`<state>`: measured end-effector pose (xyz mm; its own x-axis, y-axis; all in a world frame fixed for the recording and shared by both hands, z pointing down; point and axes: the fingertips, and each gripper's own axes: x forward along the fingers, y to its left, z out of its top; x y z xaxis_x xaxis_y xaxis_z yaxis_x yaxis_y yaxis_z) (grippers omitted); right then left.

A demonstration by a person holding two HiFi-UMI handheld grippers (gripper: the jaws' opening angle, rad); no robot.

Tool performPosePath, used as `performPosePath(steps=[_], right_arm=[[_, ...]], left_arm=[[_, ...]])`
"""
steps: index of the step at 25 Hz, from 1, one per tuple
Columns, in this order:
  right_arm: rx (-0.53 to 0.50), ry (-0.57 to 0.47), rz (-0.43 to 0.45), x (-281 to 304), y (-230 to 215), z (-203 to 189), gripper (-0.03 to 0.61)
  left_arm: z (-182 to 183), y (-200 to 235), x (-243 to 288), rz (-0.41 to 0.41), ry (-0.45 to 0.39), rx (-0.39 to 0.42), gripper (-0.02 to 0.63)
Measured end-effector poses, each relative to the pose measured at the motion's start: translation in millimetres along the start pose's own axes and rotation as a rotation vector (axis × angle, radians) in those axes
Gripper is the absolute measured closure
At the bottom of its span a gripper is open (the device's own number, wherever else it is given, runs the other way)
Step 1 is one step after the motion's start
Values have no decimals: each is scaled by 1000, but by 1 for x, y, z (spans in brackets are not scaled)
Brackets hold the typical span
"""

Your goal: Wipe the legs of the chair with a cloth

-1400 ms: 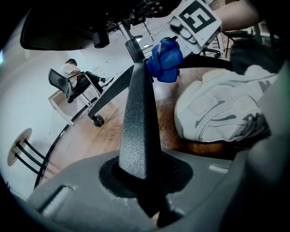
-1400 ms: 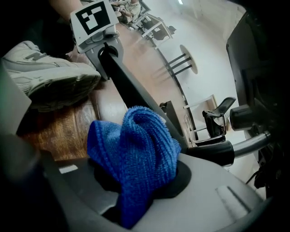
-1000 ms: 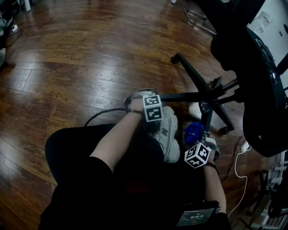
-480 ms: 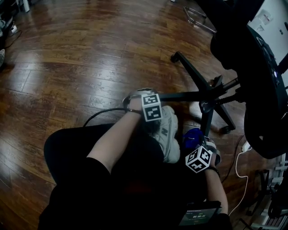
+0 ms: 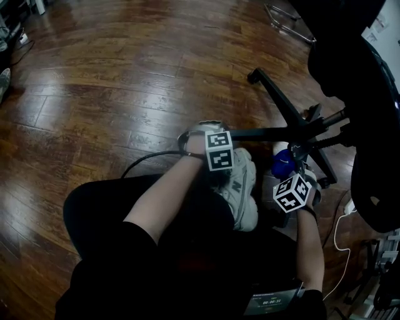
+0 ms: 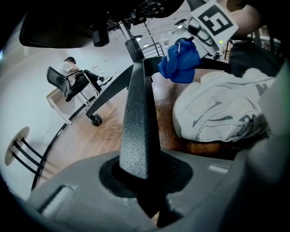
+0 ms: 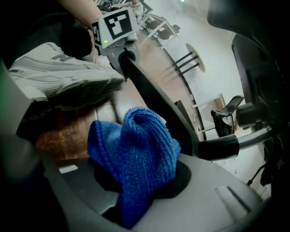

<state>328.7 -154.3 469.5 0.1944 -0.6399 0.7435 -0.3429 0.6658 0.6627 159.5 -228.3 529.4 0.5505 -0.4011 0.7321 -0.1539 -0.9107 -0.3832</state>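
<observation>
The black chair base [image 5: 304, 132] spreads its legs over the wood floor. My left gripper [image 5: 230, 136] is shut on the outer end of one leg [image 6: 136, 122], which runs up from between its jaws to the hub. My right gripper [image 5: 289, 175] is shut on a bunched blue cloth [image 5: 282, 164], and the cloth [image 7: 136, 154] bulges out of its jaws. It holds the cloth [image 6: 181, 59] close beside that same leg [image 7: 156, 106] near the hub. I cannot tell whether cloth and leg touch.
A white sneaker [image 5: 242, 187] and the person's dark-clad leg lie between the two grippers. The chair's black seat [image 5: 369, 94] overhangs at the right. A black cable [image 5: 144, 159] and a white cable [image 5: 335, 237] trail on the floor. A metal frame [image 5: 287, 15] stands far off.
My right gripper has carried the blue cloth up and right in the head view, closer to the chair's hub. The left gripper keeps its hold on the leg.
</observation>
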Motion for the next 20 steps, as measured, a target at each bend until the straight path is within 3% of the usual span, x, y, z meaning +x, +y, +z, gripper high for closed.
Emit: performPosePath(steps=[6,10,20], right_arm=[[21,2,-70,20,-40,12,472],[-20,15,-74,22,-40,13,472],[-100,27,-9,-25,57,-14,472]], left_arm=[[0,3,2,6,-1,17,537],[1,3,2,7,-4,17,537],[-2,1,1,16,4,10,537]])
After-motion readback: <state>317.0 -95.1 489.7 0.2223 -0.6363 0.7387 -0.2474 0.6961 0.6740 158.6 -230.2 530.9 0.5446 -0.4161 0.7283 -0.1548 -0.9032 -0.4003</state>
